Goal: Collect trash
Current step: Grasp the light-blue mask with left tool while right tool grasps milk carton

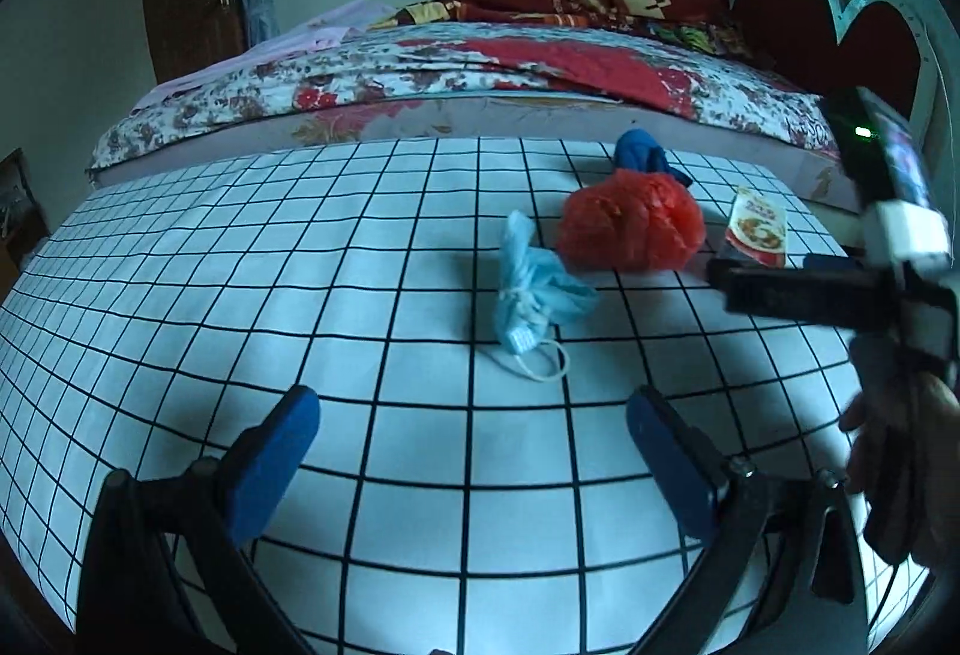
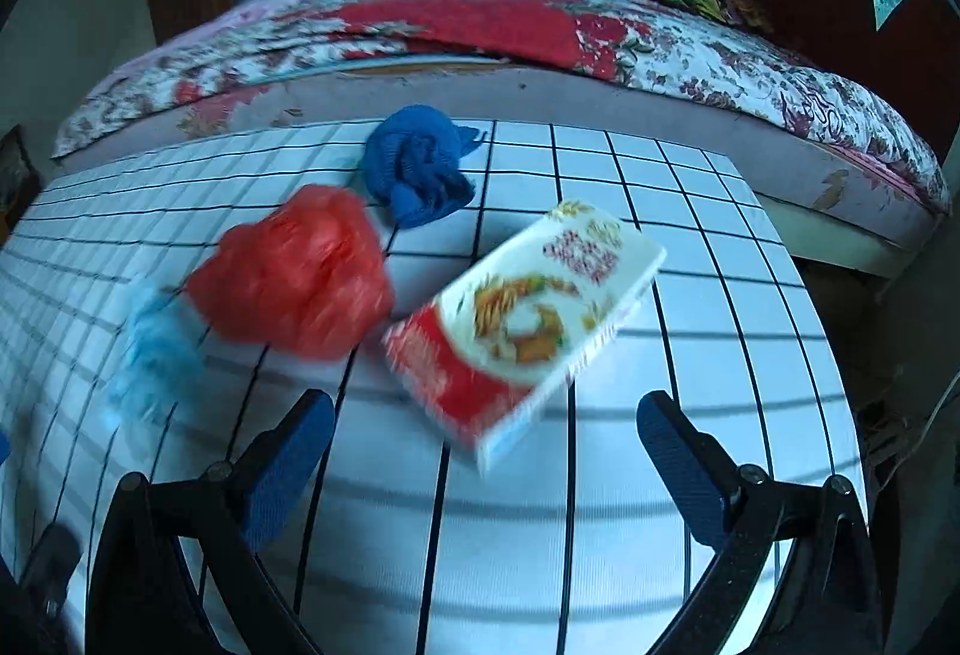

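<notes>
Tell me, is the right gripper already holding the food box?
No, in the right wrist view the right gripper is open and empty, and the food box lies on the checked tablecloth ahead of its fingers.

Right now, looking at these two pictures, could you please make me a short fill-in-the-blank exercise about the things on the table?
1. The crumpled plastic bag next to the light blue face mask is ____ in colour.
2. Both the left claw and the right claw are ____.
3. The dark blue cloth ball lies on the side of the checked tablecloth nearest the ____.

Missing words: red; open; bed
</notes>
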Demonstrator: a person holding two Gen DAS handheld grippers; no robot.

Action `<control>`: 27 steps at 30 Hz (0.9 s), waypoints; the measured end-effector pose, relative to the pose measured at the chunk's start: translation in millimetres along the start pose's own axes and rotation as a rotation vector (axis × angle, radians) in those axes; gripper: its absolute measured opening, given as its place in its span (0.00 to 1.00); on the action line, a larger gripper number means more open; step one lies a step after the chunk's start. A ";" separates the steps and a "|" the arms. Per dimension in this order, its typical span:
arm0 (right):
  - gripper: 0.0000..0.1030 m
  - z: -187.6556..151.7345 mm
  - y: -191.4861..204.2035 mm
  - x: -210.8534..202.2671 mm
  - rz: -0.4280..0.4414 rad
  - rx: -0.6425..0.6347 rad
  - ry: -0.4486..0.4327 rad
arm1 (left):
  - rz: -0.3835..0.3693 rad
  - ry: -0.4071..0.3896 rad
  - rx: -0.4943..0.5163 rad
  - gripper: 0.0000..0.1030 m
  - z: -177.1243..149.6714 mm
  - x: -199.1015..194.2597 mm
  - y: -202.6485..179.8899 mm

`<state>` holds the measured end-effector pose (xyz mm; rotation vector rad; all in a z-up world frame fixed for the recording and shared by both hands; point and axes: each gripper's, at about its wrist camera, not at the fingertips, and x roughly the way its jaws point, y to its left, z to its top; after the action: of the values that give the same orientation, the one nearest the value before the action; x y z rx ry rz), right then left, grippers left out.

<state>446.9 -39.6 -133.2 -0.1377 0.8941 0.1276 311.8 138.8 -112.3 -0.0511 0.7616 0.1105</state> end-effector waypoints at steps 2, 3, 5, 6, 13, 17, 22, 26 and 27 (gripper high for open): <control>0.99 9.7 0.2 8.2 -0.009 0.004 0.017 | -0.002 0.002 0.001 0.99 3.0 2.0 1.5; 0.99 14.4 -0.1 11.6 -0.021 0.002 0.025 | -0.004 0.001 0.005 0.99 4.3 2.9 1.0; 0.99 19.8 -4.7 13.4 -0.026 -0.001 0.029 | -0.005 0.003 0.011 0.99 5.8 5.5 -1.0; 0.99 19.8 -8.4 12.6 -0.032 -0.006 0.029 | -0.008 0.004 0.013 0.99 6.0 6.8 -2.0; 0.99 -8.1 -59.1 -3.0 -0.104 0.004 0.031 | -0.032 0.019 0.014 0.99 7.9 19.2 -15.0; 0.99 -10.7 -73.8 -16.1 -0.039 0.028 -0.008 | -0.038 0.034 -0.022 0.99 15.9 32.4 -12.0; 0.99 5.3 -70.3 -4.9 -0.006 0.020 0.001 | -0.052 0.068 -0.025 0.88 28.4 53.2 -10.9; 0.87 5.9 -71.2 9.5 0.013 0.036 0.027 | -0.062 0.106 -0.013 0.81 35.7 69.6 -12.7; 0.83 4.7 -70.9 10.9 0.016 0.037 0.030 | -0.063 0.114 -0.008 0.78 35.9 72.2 -13.3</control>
<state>469.2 -107.9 -134.1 -0.0986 0.9274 0.1245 389.9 134.6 -136.2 -0.0900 0.8729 0.0509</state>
